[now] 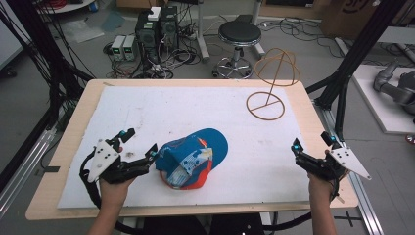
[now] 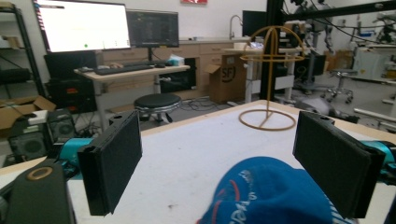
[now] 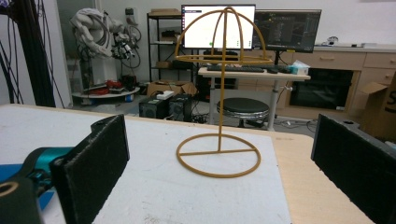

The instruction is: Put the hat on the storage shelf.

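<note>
Standing wide open, left gripper [image 1: 138, 148] held nothing; one jaw tip at, perhaps touching, the cap [image 1: 193, 157] near the table's [image 1: 68, 142] front. Risk: closing on soft crown only, fabric slipping out. Right gripper [image 1: 313, 149] open, empty, well apart. Risk: wire stand [image 1: 271, 81] tipping if snagged.

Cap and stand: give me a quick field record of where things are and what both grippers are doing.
cap: blue baseball cap with orange brim, lying on the white mat, near front centre
stand: wire hat stand, upright, far right of mat, bare
left gripper: open, jaws either side of the cap's left edge, not closed on it
right gripper: open, holding nothing, at the mat's right edge, facing the stand
</note>
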`<control>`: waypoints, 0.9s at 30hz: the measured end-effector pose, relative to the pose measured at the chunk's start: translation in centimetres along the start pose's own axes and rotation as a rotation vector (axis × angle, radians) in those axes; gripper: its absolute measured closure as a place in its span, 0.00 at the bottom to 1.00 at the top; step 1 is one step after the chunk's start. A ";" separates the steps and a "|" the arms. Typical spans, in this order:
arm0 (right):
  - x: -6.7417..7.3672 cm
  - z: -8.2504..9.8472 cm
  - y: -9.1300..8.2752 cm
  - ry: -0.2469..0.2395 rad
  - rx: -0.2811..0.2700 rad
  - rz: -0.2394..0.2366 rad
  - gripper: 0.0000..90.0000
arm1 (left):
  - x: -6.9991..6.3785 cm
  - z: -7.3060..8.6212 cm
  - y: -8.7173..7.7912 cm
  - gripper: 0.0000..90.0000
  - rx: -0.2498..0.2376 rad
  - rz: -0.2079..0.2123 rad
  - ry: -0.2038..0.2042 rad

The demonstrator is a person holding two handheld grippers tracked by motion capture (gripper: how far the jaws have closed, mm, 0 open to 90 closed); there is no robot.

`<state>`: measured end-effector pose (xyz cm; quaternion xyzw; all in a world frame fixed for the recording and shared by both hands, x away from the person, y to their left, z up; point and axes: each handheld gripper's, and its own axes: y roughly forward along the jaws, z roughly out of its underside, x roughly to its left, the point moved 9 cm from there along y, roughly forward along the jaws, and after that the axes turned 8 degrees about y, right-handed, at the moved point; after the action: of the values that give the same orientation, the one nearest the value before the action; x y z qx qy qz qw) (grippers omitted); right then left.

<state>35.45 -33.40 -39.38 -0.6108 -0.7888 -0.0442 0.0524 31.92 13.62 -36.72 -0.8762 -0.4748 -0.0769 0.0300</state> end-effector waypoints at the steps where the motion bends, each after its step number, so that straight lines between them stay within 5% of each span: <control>1: 0.0 0.0 0.0 -0.003 -0.002 0.001 0.04 | -0.4 0.1 0.2 0.18 0.003 0.011 -0.004; 27: -0.2 0.2 0.0 0.005 0.005 0.004 0.04 | -6.1 3.0 3.5 0.20 0.139 0.159 0.060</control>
<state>35.47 -33.53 -39.57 -0.6122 -0.7875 -0.0436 0.0558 31.86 7.03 -40.56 -0.9042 -0.4068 -0.0674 0.1109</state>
